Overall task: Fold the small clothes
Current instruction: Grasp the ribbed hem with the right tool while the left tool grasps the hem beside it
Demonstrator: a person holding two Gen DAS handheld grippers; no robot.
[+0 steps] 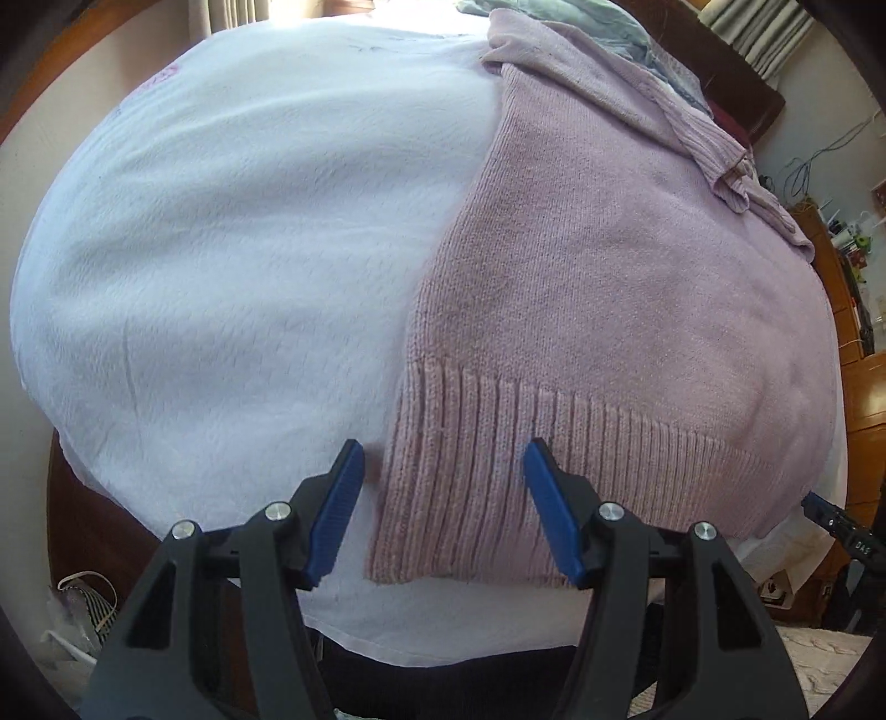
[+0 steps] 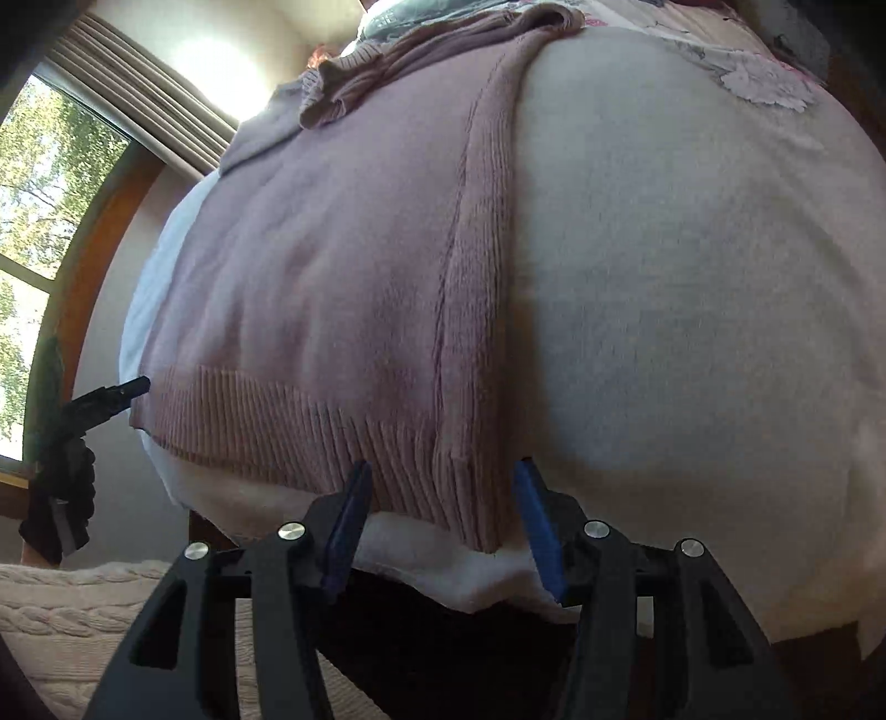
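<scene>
My left gripper is spread wide, its blue pads parted over the left corner of the ribbed hem of the pink knitted sweater — nothing is pinched between them. The sweater lies flat on a white textured cloth that covers the table, its hem toward me and close to the near edge, its body running away from me. At the far end its ribbed collar and a sleeve are bunched up in loose folds, with a grey-blue garment heaped just beyond. My right gripper is likewise gaping, its two fingers straddling the right corner of the hem where the side seam comes down; I cannot tell whether the pads touch the knit or only hover close above it. In the right wrist view the other tool shows at the far corner of the hem, held in a dark-gloved hand. Behind it are a window with green trees outside and a pleated curtain — and below, near the floor, a cream cable-knit blanket.
</scene>
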